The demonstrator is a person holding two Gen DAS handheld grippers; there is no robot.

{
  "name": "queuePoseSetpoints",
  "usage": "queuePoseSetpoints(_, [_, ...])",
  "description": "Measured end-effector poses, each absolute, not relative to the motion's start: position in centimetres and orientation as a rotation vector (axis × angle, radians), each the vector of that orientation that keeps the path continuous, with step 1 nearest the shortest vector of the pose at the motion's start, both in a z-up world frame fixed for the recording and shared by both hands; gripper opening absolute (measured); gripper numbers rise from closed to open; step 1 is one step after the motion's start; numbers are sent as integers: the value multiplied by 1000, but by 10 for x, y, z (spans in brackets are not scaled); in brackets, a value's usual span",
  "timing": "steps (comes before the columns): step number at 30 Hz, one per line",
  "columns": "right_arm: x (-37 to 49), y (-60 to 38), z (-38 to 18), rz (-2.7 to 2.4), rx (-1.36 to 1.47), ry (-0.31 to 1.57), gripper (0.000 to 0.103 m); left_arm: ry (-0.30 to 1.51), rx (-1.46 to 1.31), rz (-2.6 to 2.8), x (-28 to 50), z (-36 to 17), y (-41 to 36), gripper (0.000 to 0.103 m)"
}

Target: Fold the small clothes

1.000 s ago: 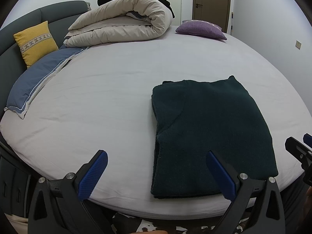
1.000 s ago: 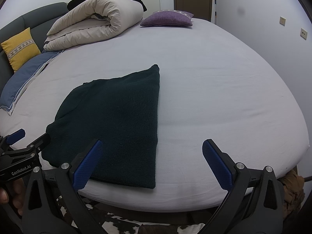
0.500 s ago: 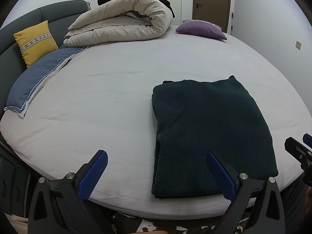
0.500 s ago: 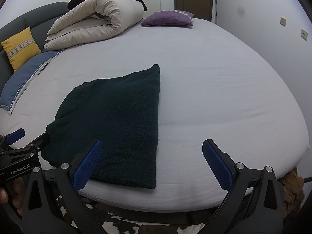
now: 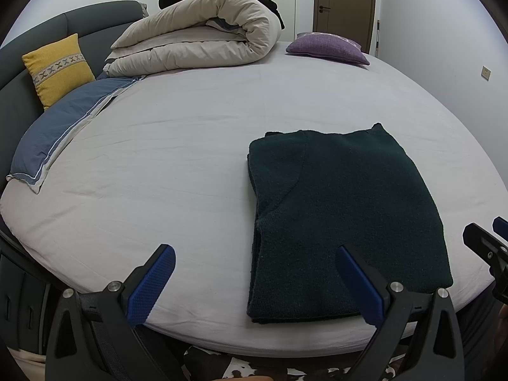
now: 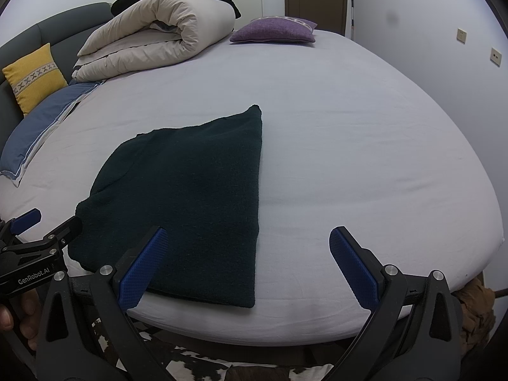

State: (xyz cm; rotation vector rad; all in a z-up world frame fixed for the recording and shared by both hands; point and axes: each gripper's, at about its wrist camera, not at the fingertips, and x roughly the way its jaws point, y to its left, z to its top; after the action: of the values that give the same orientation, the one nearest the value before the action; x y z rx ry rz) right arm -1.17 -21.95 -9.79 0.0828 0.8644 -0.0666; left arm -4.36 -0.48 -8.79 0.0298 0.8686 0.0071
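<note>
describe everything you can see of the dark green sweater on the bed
The sweater is a dark green, fuzzy-looking knit, folded into a flat, roughly rectangular stack. A curved seam or folded edge crosses its left part. It lies near the front edge of the bed, resting on the pale sheet. Neither gripper touches it: both have open jaws and sit just short of its near edge.

We see our left gripper spread wide, empty, above the bed's near edge; the folded dark sweater lies just ahead-right.
</note>
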Motion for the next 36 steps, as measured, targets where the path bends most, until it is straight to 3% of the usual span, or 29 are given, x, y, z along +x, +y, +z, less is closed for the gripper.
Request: queuePoseSetpoints(36, [-12,-217,-97,-65,83,867,103,873,22,10,-45,-91,-5,103])
